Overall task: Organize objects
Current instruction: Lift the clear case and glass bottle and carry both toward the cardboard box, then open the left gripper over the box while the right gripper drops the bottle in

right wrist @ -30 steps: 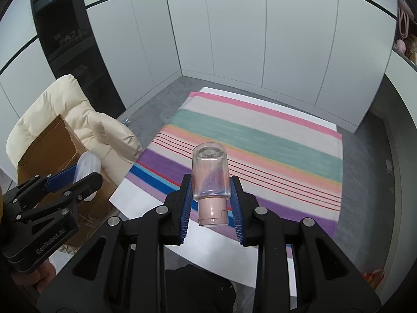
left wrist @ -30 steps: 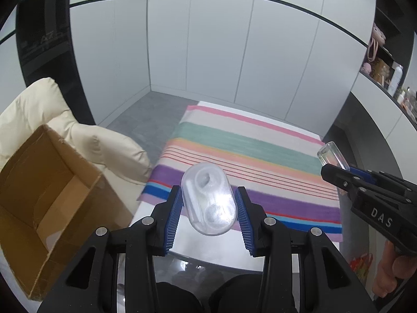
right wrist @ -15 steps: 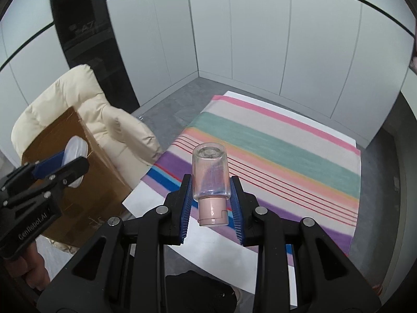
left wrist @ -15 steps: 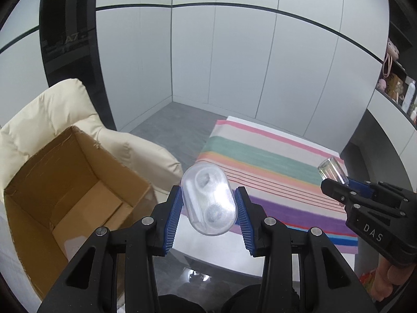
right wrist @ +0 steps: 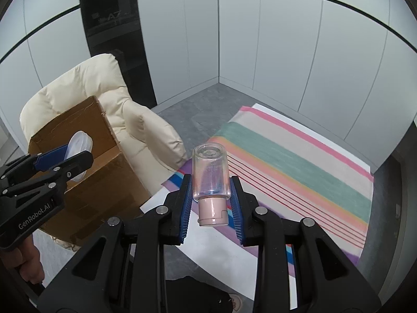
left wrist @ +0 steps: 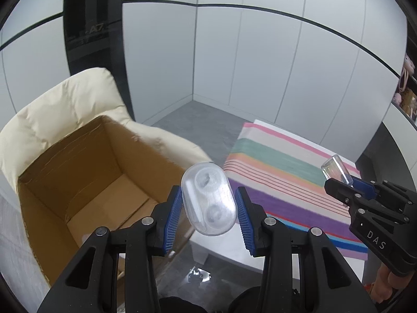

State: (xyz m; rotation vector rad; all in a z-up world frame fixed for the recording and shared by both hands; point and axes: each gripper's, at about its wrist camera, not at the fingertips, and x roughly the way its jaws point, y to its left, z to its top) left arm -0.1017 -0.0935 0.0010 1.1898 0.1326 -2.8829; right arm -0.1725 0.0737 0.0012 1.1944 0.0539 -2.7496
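Compared with a second ago, both views have swung leftward: the cardboard box (left wrist: pixel 78 182) now fills far more of the left wrist view and sits closer under the left gripper (left wrist: pixel 208 208), while the striped rug (left wrist: pixel 286 182) has slid off to the right. The grips themselves look unchanged.

Going left to right, there is one cream armchair (right wrist: pixel 86 96), one open brown box resting on it, two grippers, one rug on the grey floor and one white low table (right wrist: pixel 221 255) beneath the tools. A hand (right wrist: pixel 26 266) shows at the lower left edge of the right wrist view.

The left gripper is clamped on one clear oval case (left wrist: pixel 208 198), which stands on end between the blue pads, its upper half poking beyond the fingertips, just right of the box's near corner and above its rim. The right gripper (right wrist: pixel 211 195) is closed on one clear bottle (right wrist: pixel 210 174), held bottom forward, its pink cap (right wrist: pixel 212 212) pointing back toward the camera; the pads press on the lower part of the body beside the cap, over the rug's edge.
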